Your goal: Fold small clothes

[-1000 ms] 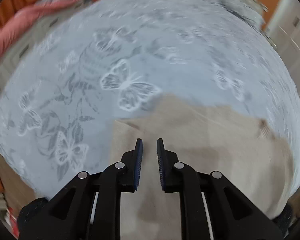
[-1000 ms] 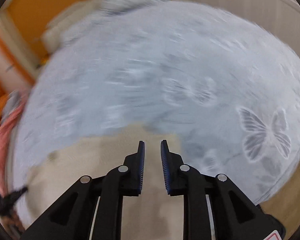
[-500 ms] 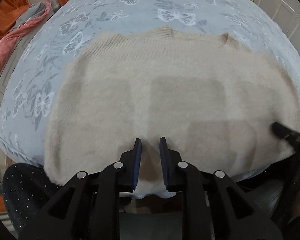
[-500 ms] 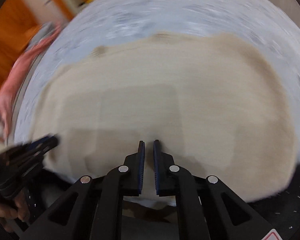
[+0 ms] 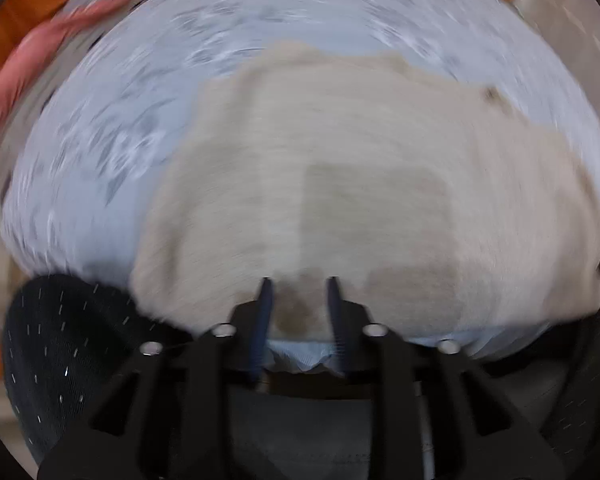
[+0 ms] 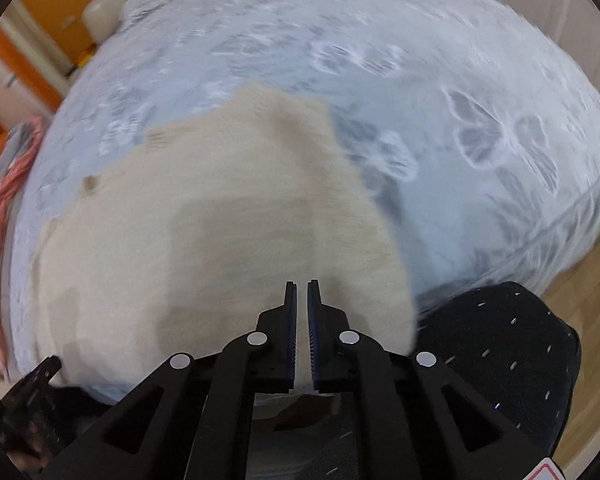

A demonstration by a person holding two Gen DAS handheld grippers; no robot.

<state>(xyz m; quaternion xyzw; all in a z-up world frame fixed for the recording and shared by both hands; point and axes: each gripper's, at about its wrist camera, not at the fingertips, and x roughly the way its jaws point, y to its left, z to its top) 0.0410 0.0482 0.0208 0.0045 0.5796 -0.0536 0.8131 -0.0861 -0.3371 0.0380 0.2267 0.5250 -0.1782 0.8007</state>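
Note:
A beige knit sweater (image 5: 360, 184) lies spread flat on a light blue bed cover with white butterflies (image 5: 100, 160). Its near hem hangs over the bed's front edge. My left gripper (image 5: 298, 292) is open, with the sweater's hem between its fingers. In the right wrist view the sweater (image 6: 220, 216) fills the middle, and my right gripper (image 6: 302, 292) is nearly shut at the near hem, with a thin gap between the pads; whether it pinches fabric is hard to tell. The left gripper shows at the lower left of the right wrist view (image 6: 32, 380). Both views are motion-blurred.
A pink cloth (image 5: 28, 60) lies at the bed's far left. The person's dark dotted trouser knees (image 5: 60, 360) (image 6: 500, 360) press against the bed's front edge. Orange walls and a wooden floor (image 6: 580, 300) surround the bed.
Both grippers pulled back from over the bed to the sweater's near hem. The left jaws widened in the last half second; the right jaws narrowed. The views have swung sideways.

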